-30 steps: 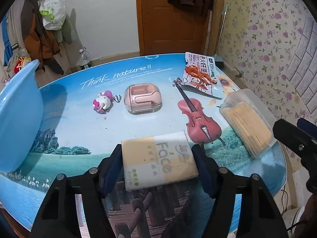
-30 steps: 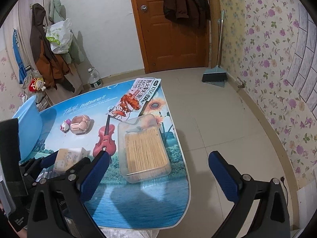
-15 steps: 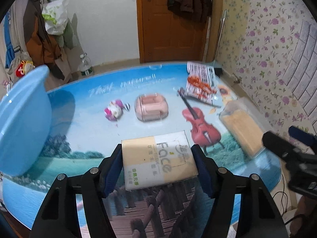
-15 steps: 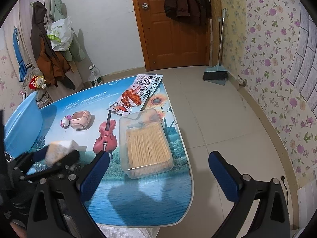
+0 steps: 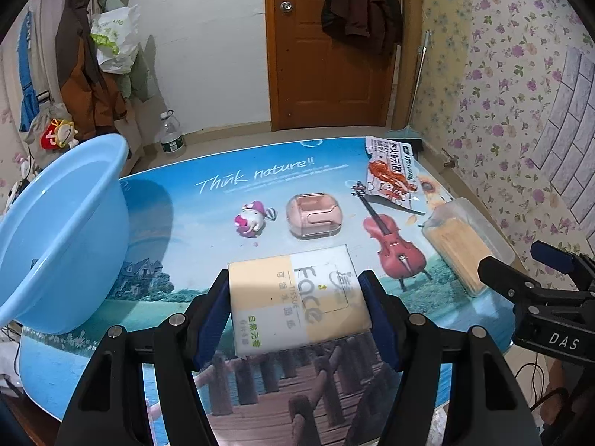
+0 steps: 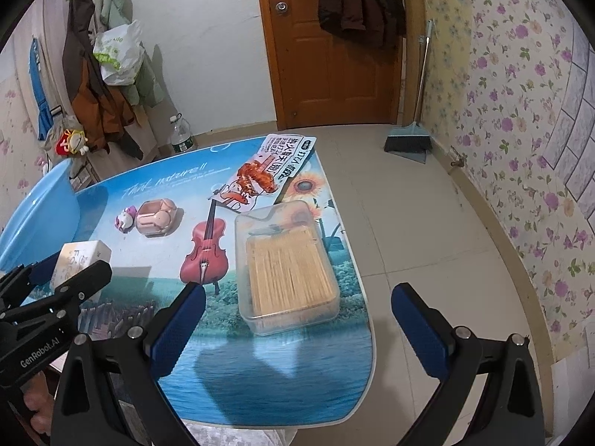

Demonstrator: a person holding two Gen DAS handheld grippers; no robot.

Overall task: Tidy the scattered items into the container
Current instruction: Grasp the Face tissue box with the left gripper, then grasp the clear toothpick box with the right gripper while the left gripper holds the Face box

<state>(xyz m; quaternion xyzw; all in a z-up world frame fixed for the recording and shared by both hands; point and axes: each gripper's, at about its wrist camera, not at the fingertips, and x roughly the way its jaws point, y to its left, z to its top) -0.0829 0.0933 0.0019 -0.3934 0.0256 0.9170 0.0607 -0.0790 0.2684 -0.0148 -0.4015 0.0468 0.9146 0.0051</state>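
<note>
Since a second ago my left gripper (image 5: 297,303) has lifted the tissue pack (image 5: 297,297) off the table (image 5: 186,223), clamped between both pads. Left to right: one blue basin (image 5: 63,230), its inside not visible; one pink toy (image 5: 251,219); one pink case (image 5: 313,215); one snack packet (image 5: 390,171); one clear box (image 6: 288,267) filled with toothpicks. My right gripper (image 6: 297,334) hangs wide apart, grasping nothing, near the box.
</note>
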